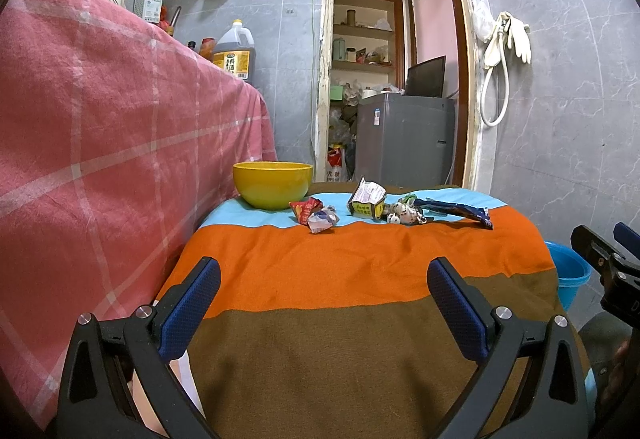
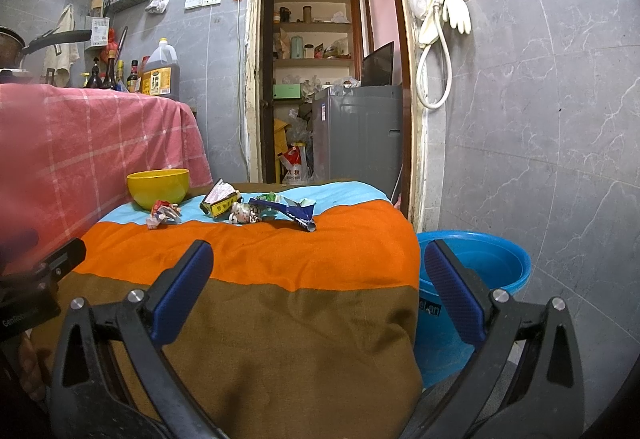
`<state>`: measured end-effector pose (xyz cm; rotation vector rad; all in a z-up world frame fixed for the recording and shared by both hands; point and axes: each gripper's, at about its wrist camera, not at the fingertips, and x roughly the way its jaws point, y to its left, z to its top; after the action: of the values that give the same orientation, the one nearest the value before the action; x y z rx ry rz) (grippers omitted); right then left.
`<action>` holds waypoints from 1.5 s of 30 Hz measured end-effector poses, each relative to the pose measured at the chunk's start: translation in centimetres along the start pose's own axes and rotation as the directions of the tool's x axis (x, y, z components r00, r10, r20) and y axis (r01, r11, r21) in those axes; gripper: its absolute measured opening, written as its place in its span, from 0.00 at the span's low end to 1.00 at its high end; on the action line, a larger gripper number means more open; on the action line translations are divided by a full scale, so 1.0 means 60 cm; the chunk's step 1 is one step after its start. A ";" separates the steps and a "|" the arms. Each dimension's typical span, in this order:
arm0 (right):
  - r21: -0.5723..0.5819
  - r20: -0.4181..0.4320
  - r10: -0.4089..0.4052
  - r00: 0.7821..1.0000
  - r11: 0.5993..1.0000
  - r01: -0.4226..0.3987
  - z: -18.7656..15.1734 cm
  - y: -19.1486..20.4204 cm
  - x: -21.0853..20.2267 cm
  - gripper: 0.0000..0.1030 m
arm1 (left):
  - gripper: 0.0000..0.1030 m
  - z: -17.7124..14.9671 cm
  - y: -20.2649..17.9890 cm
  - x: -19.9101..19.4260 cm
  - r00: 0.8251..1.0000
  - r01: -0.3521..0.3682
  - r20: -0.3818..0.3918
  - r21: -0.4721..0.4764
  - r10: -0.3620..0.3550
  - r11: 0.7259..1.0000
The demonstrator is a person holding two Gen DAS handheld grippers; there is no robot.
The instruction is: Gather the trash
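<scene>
**Kid 1:** Grey tile walls, open door at the back. Table w/ a striped cloth, blue, orange & brown.

**Kid 2:** Where's the trash?

**Kid 1:** Far end, on the blue stripe & the edge of the orange. Red crumpled wrapper just beside the yellow bowl, w/ a white paper ball touching it. Then a torn little box, a spotty scrunched bit, & a long dark blue wrapper on the right.

**Kid 2:** Grippers?

**Kid 1:** Left gripper is spread wide, nothing in it. Right gripper too, wide & empty. Both low over the brown stripe, well apart from the trash.

**Kid 2:** Hard to grab?

**Kid 1:** Prob. not. All looks v. light & soft, so it'll squash. Balls: pinch across the middle. Box is a bit stiffer, so grab its walls. Blue wrapper looks thin & slippy; I'd take it at the crinkly end, not the flat part.

**Kid 2:** Where does it go?

**Kid 1:** Maybe the blue bucket on the floor by the table's right side. Or the bowl. Can't tell.
</scene>
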<state>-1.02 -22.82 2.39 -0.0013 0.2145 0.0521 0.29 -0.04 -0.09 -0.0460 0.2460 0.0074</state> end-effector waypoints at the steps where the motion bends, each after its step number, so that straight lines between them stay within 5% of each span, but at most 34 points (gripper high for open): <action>1: 0.000 0.000 0.000 1.000 1.000 0.000 0.000 -0.001 0.000 1.00 | 0.99 0.000 0.001 0.001 1.000 0.000 -0.003 -0.001 0.000 1.000; 10: 0.031 -0.058 0.053 0.997 0.998 -0.051 0.007 -0.006 0.024 1.00 | 0.99 0.028 0.006 0.024 1.000 -0.008 -0.024 -0.009 0.008 1.000; 26: -0.024 0.040 0.164 0.986 0.986 -0.163 0.120 -0.002 0.153 1.00 | 0.99 0.127 0.028 0.123 1.000 -0.026 -0.002 -0.039 0.026 0.999; 33: -0.075 -0.062 0.197 0.979 0.977 -0.201 0.117 0.007 0.240 1.00 | 0.98 0.140 0.034 0.205 0.994 -0.026 -0.108 -0.077 0.018 0.997; 37: -0.095 -0.164 0.201 0.966 0.971 -0.218 0.099 0.009 0.285 1.00 | 0.98 0.129 0.037 0.251 0.973 -0.056 -0.226 -0.082 0.036 0.995; 45: -0.061 -0.371 0.195 0.908 0.970 -0.234 0.053 0.001 0.346 1.00 | 0.94 0.092 0.057 0.312 0.900 -0.074 -0.435 -0.131 0.010 0.989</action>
<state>19.88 -21.67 1.07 -0.0929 0.5826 0.2853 19.74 3.64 0.56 -0.1888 0.6949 0.0592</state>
